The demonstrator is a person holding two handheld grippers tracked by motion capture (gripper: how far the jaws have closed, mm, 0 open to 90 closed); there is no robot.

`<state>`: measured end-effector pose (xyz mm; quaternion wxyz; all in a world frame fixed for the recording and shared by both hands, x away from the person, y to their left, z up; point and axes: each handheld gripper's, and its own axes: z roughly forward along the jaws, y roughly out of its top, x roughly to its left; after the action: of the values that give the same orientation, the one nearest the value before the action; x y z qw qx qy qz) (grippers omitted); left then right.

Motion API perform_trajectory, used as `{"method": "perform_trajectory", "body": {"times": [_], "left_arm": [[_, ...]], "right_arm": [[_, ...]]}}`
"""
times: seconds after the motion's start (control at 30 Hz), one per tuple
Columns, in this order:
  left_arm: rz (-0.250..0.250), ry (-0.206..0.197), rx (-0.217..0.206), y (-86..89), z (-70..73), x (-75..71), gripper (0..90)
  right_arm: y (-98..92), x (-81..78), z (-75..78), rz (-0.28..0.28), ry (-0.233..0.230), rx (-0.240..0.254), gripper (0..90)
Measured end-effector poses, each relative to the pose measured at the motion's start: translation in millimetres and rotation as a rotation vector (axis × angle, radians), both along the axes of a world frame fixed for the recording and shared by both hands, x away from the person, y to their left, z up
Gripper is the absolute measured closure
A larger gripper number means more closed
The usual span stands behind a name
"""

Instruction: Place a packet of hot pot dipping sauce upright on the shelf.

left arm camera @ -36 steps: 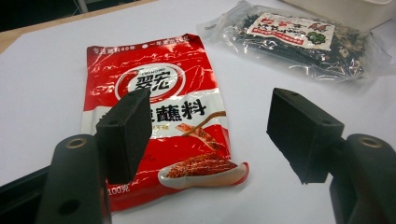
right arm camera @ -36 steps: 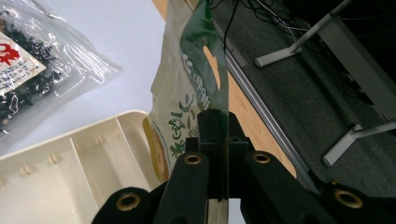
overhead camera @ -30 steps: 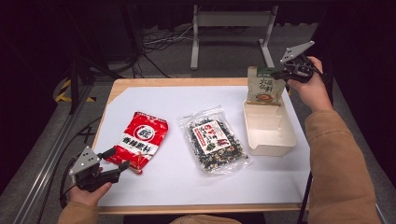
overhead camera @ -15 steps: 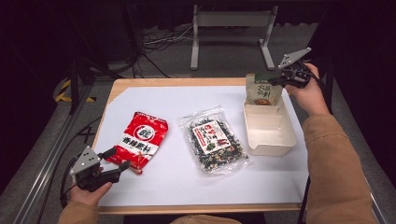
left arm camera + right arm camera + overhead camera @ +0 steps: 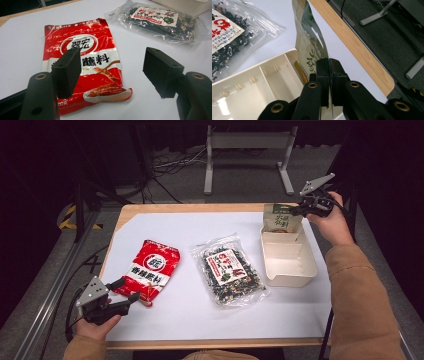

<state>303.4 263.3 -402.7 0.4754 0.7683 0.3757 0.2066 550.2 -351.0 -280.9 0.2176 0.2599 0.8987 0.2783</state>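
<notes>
A green snack pouch [image 5: 281,220] stands upright at the far end of the cream tray [image 5: 290,270], its bottom inside the tray. My right gripper [image 5: 296,211] pinches the pouch's top right edge; in the right gripper view the pads [image 5: 323,67] clamp the thin edge of the pouch [image 5: 312,42], though the jaws have just been opening slightly. My left gripper [image 5: 127,290] rests open at the near left, by the bottom corner of a red seasoning pouch [image 5: 149,270]. In the left gripper view that red pouch [image 5: 82,50] lies flat under the wide-apart jaws.
A clear bag of dark seaweed mix [image 5: 229,269] lies flat mid-table between the red pouch and the tray. The tray [image 5: 249,75] has ribbed compartments. The table's wooden far edge [image 5: 352,42] runs just behind the green pouch.
My right gripper has come down and slightly left with the green pouch, lowering it into the tray's far end. The left gripper has not moved.
</notes>
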Motion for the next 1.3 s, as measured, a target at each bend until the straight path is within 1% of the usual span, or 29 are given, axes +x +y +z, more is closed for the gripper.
{"method": "perform_trajectory", "body": {"times": [0.07, 0.13, 0.2, 0.27, 0.37, 0.43, 0.5, 0.53, 0.57, 0.6, 0.63, 0.7, 0.77, 0.8, 0.87, 0.9, 0.93, 0.97, 1.0, 1.03, 1.1, 1.2, 1.3], "left_arm": [[0.0, -0.002, 0.009, 0.1, 0.1, 1.0, 31.6], [0.008, 0.008, 0.011, -0.5, -0.5, 2.0, 31.8], [0.008, 0.01, 0.013, -0.3, -0.6, 3.1, 31.9], [0.008, 0.012, 0.01, -0.6, -0.6, 3.5, 31.9], [0.002, 0.012, 0.009, -1.0, -0.7, 4.4, 31.7], [0.0, 0.013, 0.01, -1.3, -0.9, 5.1, 31.4], [-0.002, 0.013, 0.009, -1.6, -0.9, 6.1, 31.1], [-0.002, 0.013, 0.009, -1.6, -0.9, 6.1, 30.9], [-0.002, 0.009, 0.008, -1.8, -0.9, 6.9, 30.8], [-0.002, 0.014, 0.004, -2.1, -1.0, 6.9, 30.7], [-0.002, 0.014, 0.004, -2.1, -1.0, 6.9, 30.7], [-0.005, 0.011, 0.009, -1.8, -0.7, 7.7, 30.7], [-0.003, 0.01, 0.008, -1.5, -0.6, 8.6, 30.6], [0.0, 0.013, 0.007, -1.3, -0.4, 9.5, 30.5], [0.004, 0.011, 0.004, -1.3, -0.6, 10.4, 30.4], [0.004, 0.011, 0.004, -1.3, -0.6, 10.4, 30.3], [0.003, 0.011, 0.005, -1.1, -0.9, 10.8, 30.3], [0.003, 0.013, 0.004, -1.3, -1.0, 10.8, 30.2], [0.003, 0.015, 0.004, -1.4, -0.9, 10.6, 30.1], [0.003, 0.009, 0.006, -1.3, -0.6, 10.8, 30.1], [0.001, 0.005, 0.003, -1.4, 0.3, 10.9, 29.9], [0.0, 0.005, 0.003, -1.5, 0.0, 12.6, 29.8], [0.005, 0.017, 0.002, -1.2, -0.9, 13.6, 29.7]], "right_arm": [[-0.5, -0.5, -0.2, -0.022, 0.021, 0.011, 86.1], [-1.4, -0.4, -0.9, -0.054, 0.042, 0.016, 85.7], [-1.8, -0.9, -1.1, -0.065, 0.047, 0.024, 84.1], [-1.4, -1.8, -1.1, -0.083, 0.045, 0.026, 79.6], [-1.3, -3.7, 0.3, -0.104, 0.03, 0.035, 70.7], [-0.5, -6.2, 2.6, -0.124, 0.011, 0.05, 60.2], [0.7, -8.7, 4.8, -0.135, -0.003, 0.066, 54.5], [2.3, -11.1, 6.6, -0.14, -0.019, 0.078, 46.5], [3.6, -12.8, 7.7, -0.149, -0.028, 0.09, 42.8], [4.5, -14.5, 9.0, -0.152, -0.046, 0.094, 40.2], [4.5, -14.5, 9.0, -0.152, -0.046, 0.094, 40.2], [6.4, -19.0, 13.5, -0.156, -0.073, 0.105, 36.5], [8.3, -23.3, 18.0, -0.154, -0.107, 0.118, 33.2], [11.4, -28.7, 22.8, -0.162, -0.135, 0.122, 30.6], [14.2, -33.5, 26.5, -0.166, -0.16, 0.127, 28.7], [14.2, -33.5, 26.5, -0.166, -0.16, 0.127, 28.7], [16.0, -36.5, 28.2, -0.169, -0.17, 0.131, 28.1], [18.3, -39.8, 29.5, -0.188, -0.175, 0.134, 28.0], [20.2, -42.0, 30.5, -0.201, -0.162, 0.133, 28.0], [22.3, -44.5, 31.3, -0.201, -0.157, 0.143, 28.0], [26.7, -51.7, 33.6, -0.2, -0.165, 0.166, 28.1], [31.9, -62.1, 35.6, -0.166, -0.161, 0.233, 28.2], [38.3, -72.3, 35.6, -0.14, -0.162, 0.258, 28.5]]}}
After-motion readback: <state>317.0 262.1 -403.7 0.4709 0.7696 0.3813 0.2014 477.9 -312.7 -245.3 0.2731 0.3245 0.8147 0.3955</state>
